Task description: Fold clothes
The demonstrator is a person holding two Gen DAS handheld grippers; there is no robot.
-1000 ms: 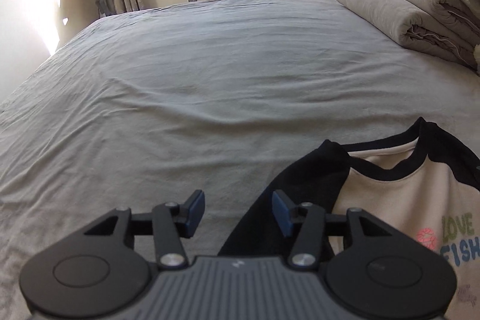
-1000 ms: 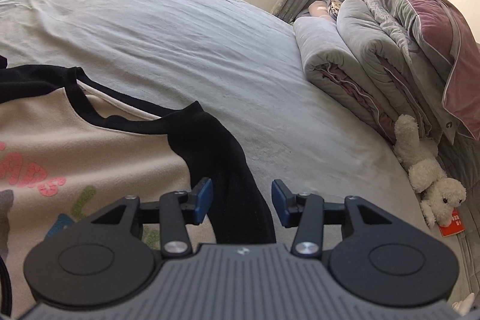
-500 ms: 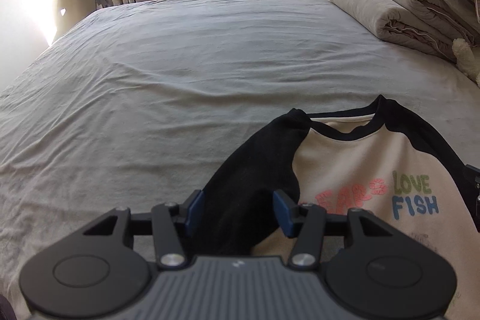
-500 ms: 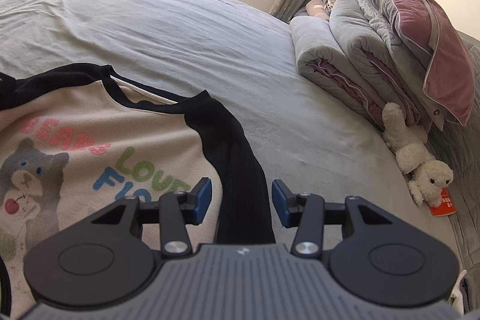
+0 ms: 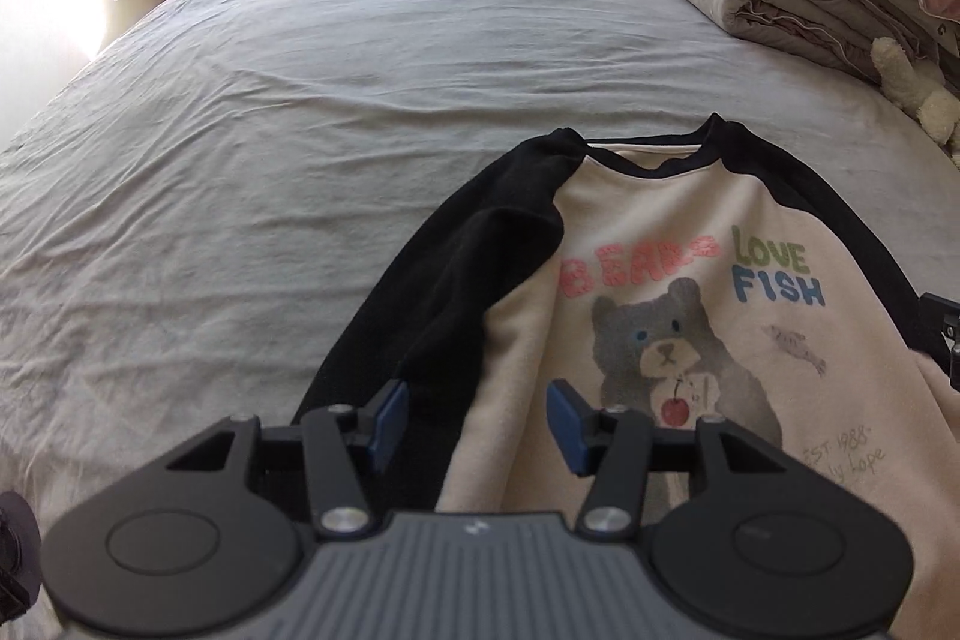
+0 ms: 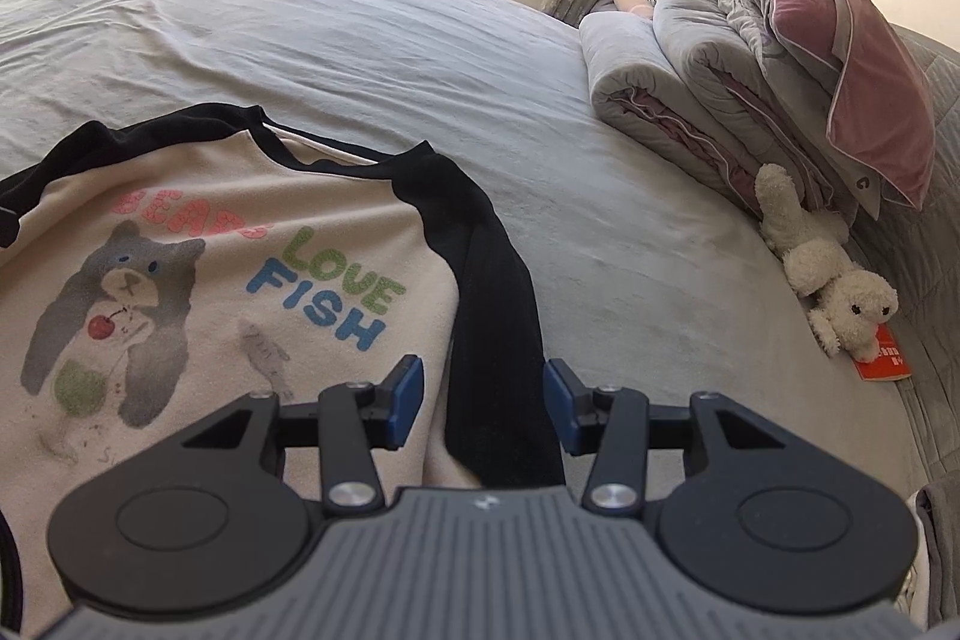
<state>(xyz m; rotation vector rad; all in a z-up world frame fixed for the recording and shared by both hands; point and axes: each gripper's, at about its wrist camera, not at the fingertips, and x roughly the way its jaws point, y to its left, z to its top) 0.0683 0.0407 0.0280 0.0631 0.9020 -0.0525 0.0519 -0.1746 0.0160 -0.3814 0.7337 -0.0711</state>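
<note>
Right now, scene: you have a cream sweatshirt [image 5: 690, 340] with black raglan sleeves and a bear print lying face up on the grey bed [image 5: 300, 130], collar towards the far end.
Left gripper: your left gripper [image 5: 477, 424] hangs over the garment's left edge, fingers [image 5: 387, 421] partly spread and pressing on nothing; the black left sleeve [image 5: 456, 274] and the cream side seam show in the gap between them.
Right gripper: your right gripper [image 6: 483, 406] mirrors it on the other side, fingers [image 6: 408, 397] likewise partly apart and empty, with the black right sleeve [image 6: 492, 340] running between them.
Contact: you cannot tell from these views whether the fingertips brush the cloth or sit just above it.
Surroundings: folded duvets [image 6: 690, 82], a pink pillow [image 6: 840, 58] and a white plush toy [image 6: 834, 280] sit along the right side of the bed, well apart from the garment.
Step in hand: by my reading, you are lining up both grippers on the sleeves; no fold is made yet and both sleeves lie alongside the body.
Next move: probably you lower each gripper, pinch its sleeve, then carry it inwards across the print, keeping the two sides even.
</note>
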